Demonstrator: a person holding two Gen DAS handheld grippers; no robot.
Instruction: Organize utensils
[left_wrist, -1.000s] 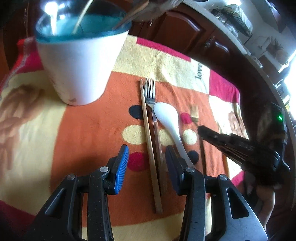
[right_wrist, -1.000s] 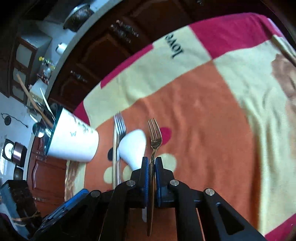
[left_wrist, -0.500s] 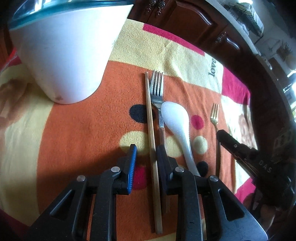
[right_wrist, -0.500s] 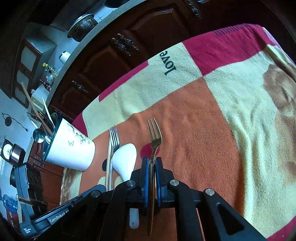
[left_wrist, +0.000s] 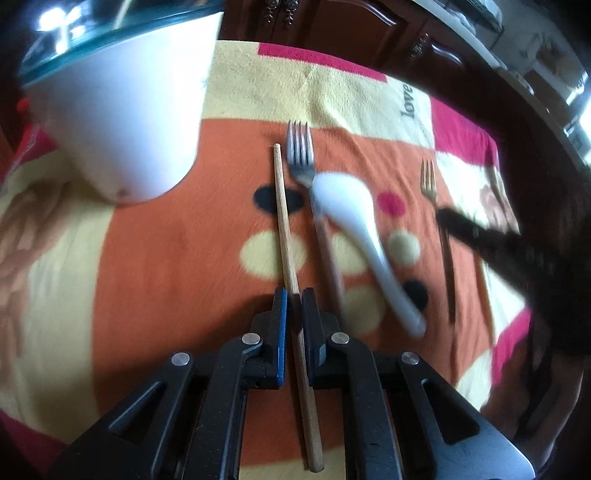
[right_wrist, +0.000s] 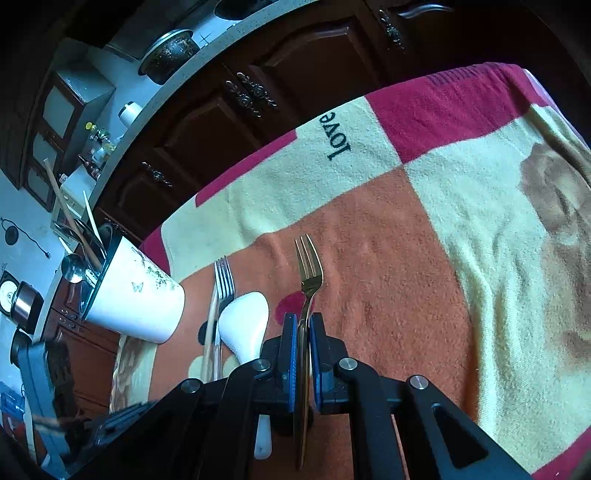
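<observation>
Left gripper (left_wrist: 293, 295) is closing its jaws on a wooden chopstick (left_wrist: 286, 236), the stick between the pads at about its middle, lying on the orange patch of the blanket (left_wrist: 147, 258). It looks light, stiff and smooth; a hold near the middle should keep it from tipping, though a thin round stick may roll in the pads. Right gripper (right_wrist: 303, 325) pinches the thin handle of a gold fork (right_wrist: 308, 275), which is slim and probably slippery. Beside the chopstick lie a steel fork (left_wrist: 301, 155) and a white spoon (left_wrist: 351, 210); the white cup (right_wrist: 136, 295) with utensils stands near.
</observation>
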